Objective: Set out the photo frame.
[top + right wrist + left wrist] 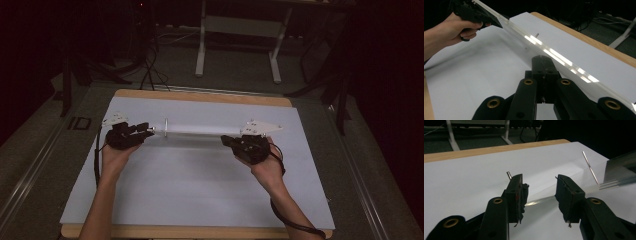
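Spanning the white sheet (200,180), a clear glossy tube (195,130) meets parted left claw (540,192), shut right claw (544,65).

You are working at a wooden table (200,95) covered by a white sheet (200,185). Your left tool (134,133) sits at about ten o'clock on the sheet, your right tool (239,142) at about two o'clock, each with a grey three-cornered plate on top. Between them a long clear tube (195,130) lies level, running nine to three o'clock, with a thin metal pin (165,127) crossing it near its left end. The left tool's tips meet the tube's left end; the right tool's tips are at its right end. A cable trails from each wrist. Beyond the table, at twelve o'clock, stands a white desk frame (240,30) on dark floor.
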Tool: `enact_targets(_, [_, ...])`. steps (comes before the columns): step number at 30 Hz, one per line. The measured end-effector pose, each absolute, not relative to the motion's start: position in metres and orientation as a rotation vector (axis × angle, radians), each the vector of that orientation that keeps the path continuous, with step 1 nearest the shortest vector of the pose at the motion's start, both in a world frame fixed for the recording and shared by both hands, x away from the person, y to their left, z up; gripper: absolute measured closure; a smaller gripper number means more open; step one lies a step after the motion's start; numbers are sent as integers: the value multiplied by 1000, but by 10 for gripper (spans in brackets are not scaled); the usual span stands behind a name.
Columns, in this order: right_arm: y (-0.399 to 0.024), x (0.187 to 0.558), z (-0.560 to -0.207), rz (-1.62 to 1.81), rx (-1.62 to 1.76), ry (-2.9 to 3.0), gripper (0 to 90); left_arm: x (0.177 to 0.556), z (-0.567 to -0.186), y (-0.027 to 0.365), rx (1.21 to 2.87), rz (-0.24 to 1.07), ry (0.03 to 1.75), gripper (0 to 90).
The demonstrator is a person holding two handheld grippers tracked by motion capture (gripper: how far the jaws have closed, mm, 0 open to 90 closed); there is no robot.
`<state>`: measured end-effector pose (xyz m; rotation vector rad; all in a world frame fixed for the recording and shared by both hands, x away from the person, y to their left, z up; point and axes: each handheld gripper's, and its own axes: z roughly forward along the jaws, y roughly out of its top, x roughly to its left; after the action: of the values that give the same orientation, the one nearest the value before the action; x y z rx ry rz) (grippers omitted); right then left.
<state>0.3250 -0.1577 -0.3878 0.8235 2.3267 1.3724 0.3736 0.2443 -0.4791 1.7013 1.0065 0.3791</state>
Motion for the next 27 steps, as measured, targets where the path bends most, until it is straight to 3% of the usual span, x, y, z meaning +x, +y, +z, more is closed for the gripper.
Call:
enact_targets(10, [-156,335,-382,1379,841,2309,900,369,-482,243,1748,397,997,570])
enact_targets(27, [-155,348,-376,1393,866,2288,900,367,-472,219,1755,483,862,482])
